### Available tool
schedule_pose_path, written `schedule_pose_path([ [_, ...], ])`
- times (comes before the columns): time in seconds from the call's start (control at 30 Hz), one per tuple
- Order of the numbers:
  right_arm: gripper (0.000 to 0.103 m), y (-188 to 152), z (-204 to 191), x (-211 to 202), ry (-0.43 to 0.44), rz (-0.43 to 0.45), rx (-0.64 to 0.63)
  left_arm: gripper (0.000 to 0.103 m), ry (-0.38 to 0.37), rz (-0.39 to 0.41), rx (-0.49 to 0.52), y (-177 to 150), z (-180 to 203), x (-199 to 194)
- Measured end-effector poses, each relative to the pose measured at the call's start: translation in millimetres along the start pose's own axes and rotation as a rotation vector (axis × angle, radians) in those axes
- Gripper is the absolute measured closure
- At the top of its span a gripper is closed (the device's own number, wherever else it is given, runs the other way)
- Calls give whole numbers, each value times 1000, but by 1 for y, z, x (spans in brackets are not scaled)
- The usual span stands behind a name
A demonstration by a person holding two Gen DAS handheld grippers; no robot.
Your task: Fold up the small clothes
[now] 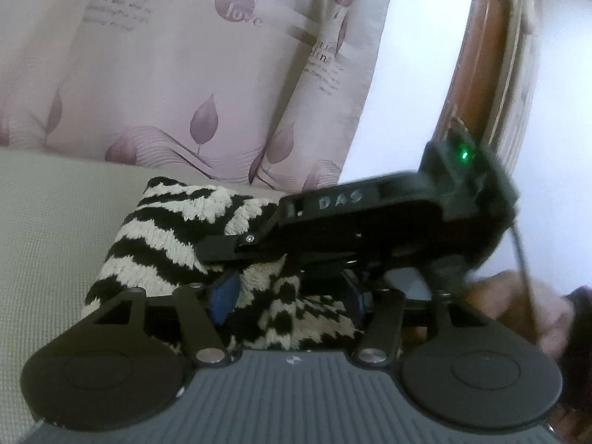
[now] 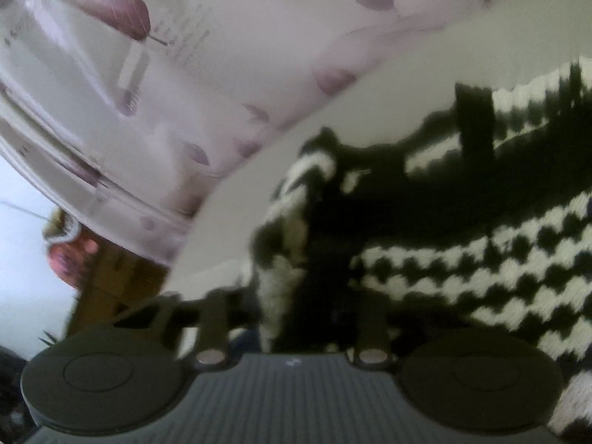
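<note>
A black-and-white zebra-striped knit garment (image 1: 166, 222) lies bunched in a partly folded heap on a beige cloth surface (image 1: 44, 240). My left gripper (image 1: 292, 296) stands open. Its blue pads (image 1: 225, 292) sit on either side of the garment's near edge with fabric lying loose between them. My right gripper (image 1: 214, 255) reaches in from the right across the heap, its fingers shut on a fold of the garment. The right wrist view is blurred. It shows the same garment (image 2: 462, 259) close up, with fabric pinched between the right gripper's (image 2: 310, 292) fingers.
A pale curtain with purple leaves and printed words (image 1: 185, 74) hangs behind the surface. A brown wooden frame (image 1: 477, 74) stands at the right beside a bright white wall. A person's hand (image 1: 518, 296) holds the right gripper's body.
</note>
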State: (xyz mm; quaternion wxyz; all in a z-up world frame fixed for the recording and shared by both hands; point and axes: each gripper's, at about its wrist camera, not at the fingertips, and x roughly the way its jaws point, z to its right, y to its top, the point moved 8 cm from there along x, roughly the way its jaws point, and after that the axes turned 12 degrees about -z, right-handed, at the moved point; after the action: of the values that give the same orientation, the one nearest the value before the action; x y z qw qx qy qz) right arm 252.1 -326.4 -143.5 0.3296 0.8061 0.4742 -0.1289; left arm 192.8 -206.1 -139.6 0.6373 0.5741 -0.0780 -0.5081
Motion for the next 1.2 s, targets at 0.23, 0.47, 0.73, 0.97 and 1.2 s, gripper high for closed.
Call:
schedule_pose_path([
  [0.23, 83, 11, -10, -24, 56, 89, -81, 18, -4, 160, -241, 18, -30, -73],
  [0.47, 83, 33, 7, -57, 33, 130, -89, 14, 74, 100, -318, 15, -66, -80],
  [0.73, 83, 59, 54, -110, -86, 162, -96, 12, -21, 46, -184, 23, -16, -39],
  [0.97, 92, 78, 90, -146, -183, 195, -110, 9, -71, -4, -35, 23, 35, 2],
  [1.2, 90, 70, 111, -166, 12, 219, 64, 8, -66, -25, -36, 8, 36, 13],
])
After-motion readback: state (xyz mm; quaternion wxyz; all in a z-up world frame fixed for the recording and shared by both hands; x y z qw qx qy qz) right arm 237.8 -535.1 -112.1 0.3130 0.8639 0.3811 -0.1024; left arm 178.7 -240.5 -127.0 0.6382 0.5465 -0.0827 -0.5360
